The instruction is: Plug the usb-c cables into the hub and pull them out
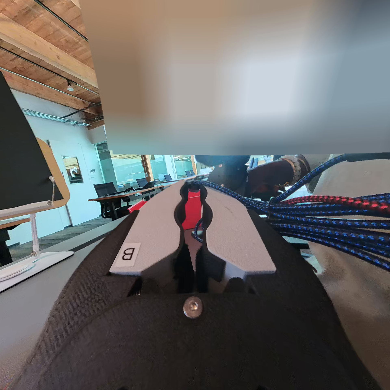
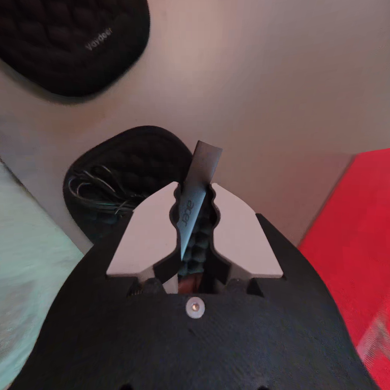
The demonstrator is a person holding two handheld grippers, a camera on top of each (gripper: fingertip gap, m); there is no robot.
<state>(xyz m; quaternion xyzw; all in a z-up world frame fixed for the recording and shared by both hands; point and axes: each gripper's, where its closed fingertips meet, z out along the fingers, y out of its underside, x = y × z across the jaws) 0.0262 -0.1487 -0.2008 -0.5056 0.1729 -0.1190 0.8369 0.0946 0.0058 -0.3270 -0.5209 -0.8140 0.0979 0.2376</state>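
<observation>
In the left wrist view my left gripper is shut on the end of a blue-and-black braided cable. The cable runs right from the fingertips into a bundle of like cables, one of them red-and-black. A loop of blue cable shows between the fingers. In the right wrist view my right gripper is shut on a slim grey hub. The hub is tilted and sticks out past the fingertips, above the table. Its ports are hidden.
A hand with bracelets is beyond the cables, and beige clothing fills the right. A black panel on a white stand is at left, a red box ahead. Below the hub lie two black pads, a red sheet and a pale cloth. Spacing between my two grippers at the tips: around 20 centimetres.
</observation>
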